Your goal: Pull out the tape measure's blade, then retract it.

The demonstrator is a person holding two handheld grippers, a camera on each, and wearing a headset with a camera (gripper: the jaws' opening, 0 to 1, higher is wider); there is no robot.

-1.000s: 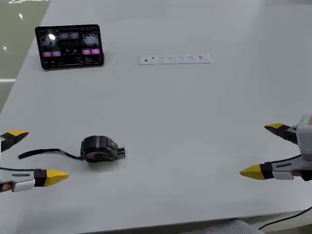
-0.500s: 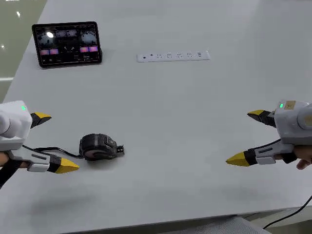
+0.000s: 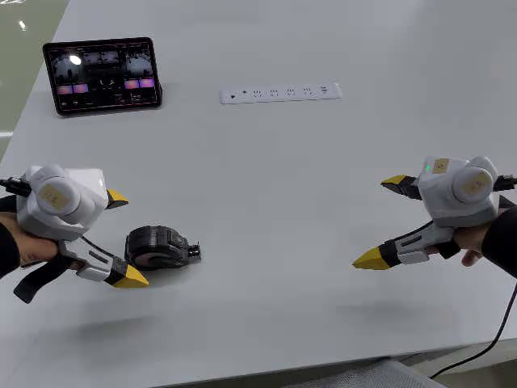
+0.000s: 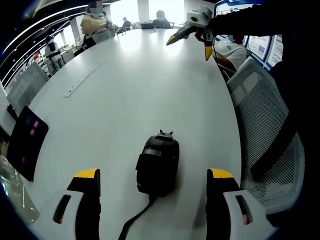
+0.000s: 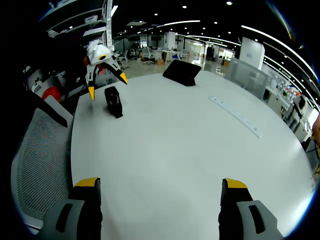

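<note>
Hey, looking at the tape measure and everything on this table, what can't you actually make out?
Tape measure blade: head view, its tip is too small to show how far out it sits.
Strap: left gripper view, cut off by the bottom edge; head view, partly behind the left gripper.
Tablet screen: head view, content too small to read.
Power strip: head view, sockets too small to count.

A white power strip (image 3: 280, 93) lies flat on a pale grey table (image 3: 266, 186). Well left of the strip, a dark tablet (image 3: 102, 74) stands propped, its screen lit. A grey mesh chair (image 4: 265, 115) sits at the table edge opposite the strip.
</note>
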